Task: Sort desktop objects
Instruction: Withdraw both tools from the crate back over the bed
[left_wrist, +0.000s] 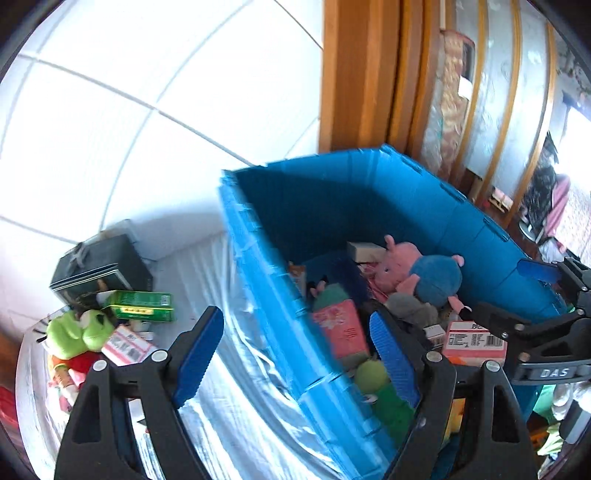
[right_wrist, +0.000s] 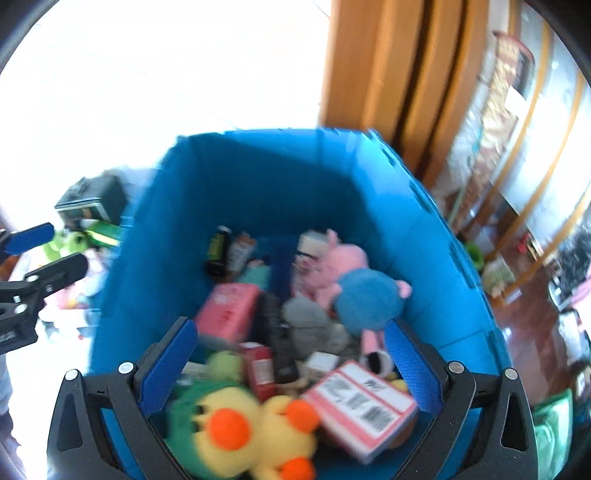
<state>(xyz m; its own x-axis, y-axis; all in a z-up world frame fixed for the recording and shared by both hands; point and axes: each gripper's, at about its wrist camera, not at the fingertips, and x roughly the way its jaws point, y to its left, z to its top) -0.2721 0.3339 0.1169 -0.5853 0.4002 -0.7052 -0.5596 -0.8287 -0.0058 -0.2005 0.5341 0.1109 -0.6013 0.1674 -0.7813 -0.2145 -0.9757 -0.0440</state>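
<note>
A blue crate (left_wrist: 369, 206) fills the middle of both views, its tall walls rising toward the top of the frame in front of a wooden door frame (left_wrist: 354, 74). The left gripper (left_wrist: 295, 354) sits at the bottom of its frame with jaws spread wide and holding nothing, straddling the crate's near-left wall: one blue pad is over the plastic-covered desk (left_wrist: 229, 406), the other over the crate's contents. The right gripper (right_wrist: 291, 365) hangs over the crate's open top at the bottom of its frame, jaws likewise released and empty.

Inside the crate lie a pink pig plush in a blue dress (right_wrist: 354, 284), a grey plush (right_wrist: 314, 325), a pink box (right_wrist: 229, 314), a small red box (right_wrist: 260, 365), a white-and-pink barcoded carton (right_wrist: 364, 410) and, nearest the right camera, a yellow duck plush (right_wrist: 240, 428) with orange beak and feet. The contents are blurred in the right view.

Still on the desk, at the lower left of the left view, are a green frog plush (left_wrist: 79, 332), a green box (left_wrist: 142, 306), a pink-labelled carton (left_wrist: 127, 345) and a dark gift box (left_wrist: 99, 269) against the white tiled wall (left_wrist: 110, 92). The crate wall stands between this pile and the sorted things.
</note>
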